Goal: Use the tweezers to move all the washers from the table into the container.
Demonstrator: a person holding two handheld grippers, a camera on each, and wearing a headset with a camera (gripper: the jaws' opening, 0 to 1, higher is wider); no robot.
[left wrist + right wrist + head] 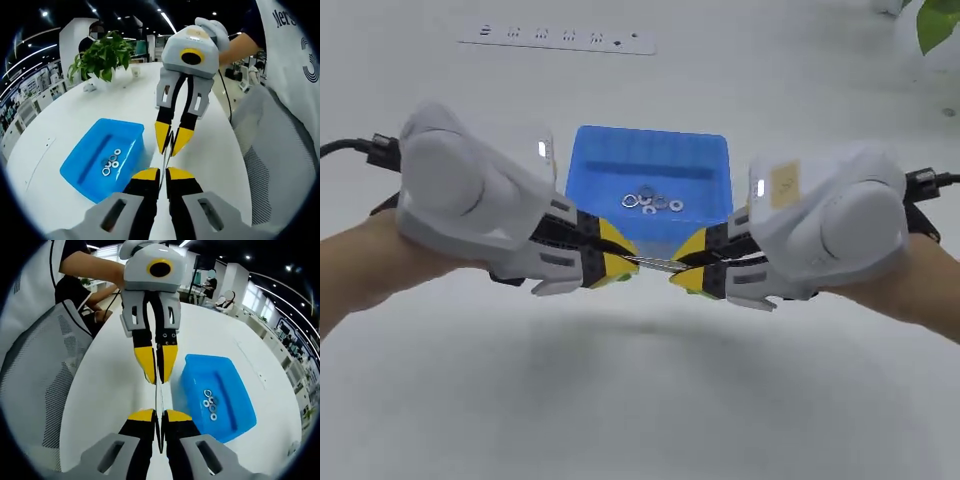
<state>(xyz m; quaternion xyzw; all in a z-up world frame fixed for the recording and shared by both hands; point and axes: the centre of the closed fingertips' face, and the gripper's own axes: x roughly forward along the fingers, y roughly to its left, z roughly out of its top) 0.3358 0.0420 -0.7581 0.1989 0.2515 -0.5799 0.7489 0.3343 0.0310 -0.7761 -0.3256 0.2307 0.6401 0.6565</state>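
Left gripper (615,262): in the head view we hold it low and close on the left, jaws pinched on one end of the tweezers (655,263).
Right gripper (688,265): we hold it opposite on the right, its tips facing the left gripper's, jaws clamped on the other end of the tweezers.
Container (650,138): blue, on the white table (640,400) just behind the tweezers; we see several washers (650,201) clustered on its floor.
Far edge: we see a power strip (555,38) lying flat, and a leaf of a plant (932,22) at the top right corner.
Left gripper view, own jaws: yellow tips are nearly together at the bottom, with the tweezers running up between them to the right gripper's tips, which close on them.
Left gripper view, container: left of the jaws, washers inside; the plant is beyond it and a mesh chair (270,165) is on the right.
Right gripper view, own jaws: pressed on the tweezers, which we follow straight up into the left gripper's closed tips.
Right gripper view, container: right of the jaws, washers grouped in it; the mesh chair is on the left.
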